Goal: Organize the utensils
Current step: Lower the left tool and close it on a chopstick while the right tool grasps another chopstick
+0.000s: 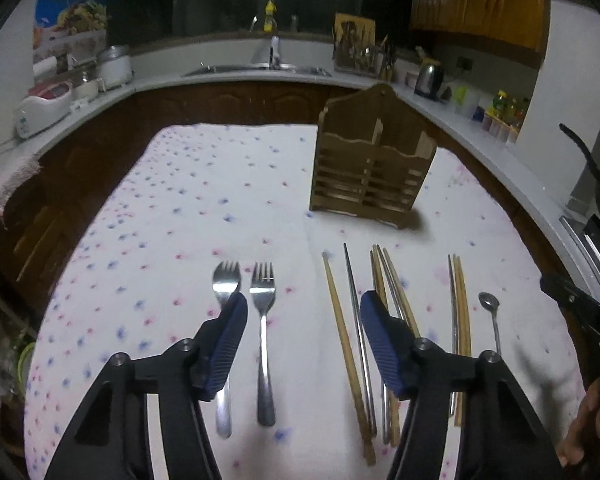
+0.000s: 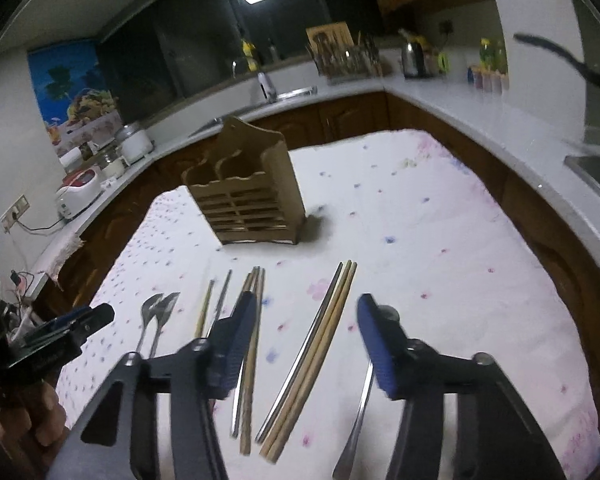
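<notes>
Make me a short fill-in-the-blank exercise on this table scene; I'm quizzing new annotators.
1. The number of forks lying side by side on the cloth is ____.
2. The wooden holder stands upright and holds ____ utensils.
3. The small utensil at the right end of the row is a ____.
4. The chopsticks lie on the ____.

Missing words: two; no; spoon; cloth

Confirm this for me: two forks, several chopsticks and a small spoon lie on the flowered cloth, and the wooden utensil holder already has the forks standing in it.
Not quite. The wooden utensil holder looks empty; both forks lie flat on the flowered cloth beside the chopsticks and small spoon, as the left wrist view shows.
</notes>
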A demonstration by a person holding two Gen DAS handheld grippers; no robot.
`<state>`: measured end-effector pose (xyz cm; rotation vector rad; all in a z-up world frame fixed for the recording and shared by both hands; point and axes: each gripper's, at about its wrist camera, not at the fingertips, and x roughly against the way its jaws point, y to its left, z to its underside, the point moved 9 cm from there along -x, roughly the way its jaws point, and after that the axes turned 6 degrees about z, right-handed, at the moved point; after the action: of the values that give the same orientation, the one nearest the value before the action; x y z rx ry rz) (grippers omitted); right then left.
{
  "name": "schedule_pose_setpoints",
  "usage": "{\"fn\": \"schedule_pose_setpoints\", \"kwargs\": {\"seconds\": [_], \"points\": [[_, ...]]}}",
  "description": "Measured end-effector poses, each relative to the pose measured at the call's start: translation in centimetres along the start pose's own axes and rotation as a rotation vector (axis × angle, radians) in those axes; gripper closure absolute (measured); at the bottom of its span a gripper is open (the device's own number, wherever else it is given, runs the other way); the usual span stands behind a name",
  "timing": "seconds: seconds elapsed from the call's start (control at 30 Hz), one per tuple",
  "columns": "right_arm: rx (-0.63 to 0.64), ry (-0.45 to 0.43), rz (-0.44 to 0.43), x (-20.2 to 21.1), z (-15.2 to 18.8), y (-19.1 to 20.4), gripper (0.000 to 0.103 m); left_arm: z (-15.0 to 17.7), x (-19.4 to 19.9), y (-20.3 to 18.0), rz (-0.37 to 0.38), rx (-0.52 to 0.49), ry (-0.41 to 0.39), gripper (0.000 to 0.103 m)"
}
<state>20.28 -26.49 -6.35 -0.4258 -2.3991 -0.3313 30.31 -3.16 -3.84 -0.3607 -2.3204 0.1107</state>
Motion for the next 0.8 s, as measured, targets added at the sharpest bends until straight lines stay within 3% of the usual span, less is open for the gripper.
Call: {"fn": "schedule_pose_setpoints", "kwargs": {"seconds": [0.23,0.5,0.8], "points": [[0.008,0.129,-0.048,-5.9,-0.5,0.8,0.075,-1.7,-6.4,0.1,0.038,0.011,0.113,0.068],[0.028,0.246,-0.034,-11.9,0.2,1.3,0.076,-2.9,-12.0,0.0,0.049,-0.012,0.206,0.072],[0.013,0.333,0.004,-15.8,0.7,-0.1,0.075,-2.7,-17.4,0.1,0.057,-0.018,0.291,0.081]]}}
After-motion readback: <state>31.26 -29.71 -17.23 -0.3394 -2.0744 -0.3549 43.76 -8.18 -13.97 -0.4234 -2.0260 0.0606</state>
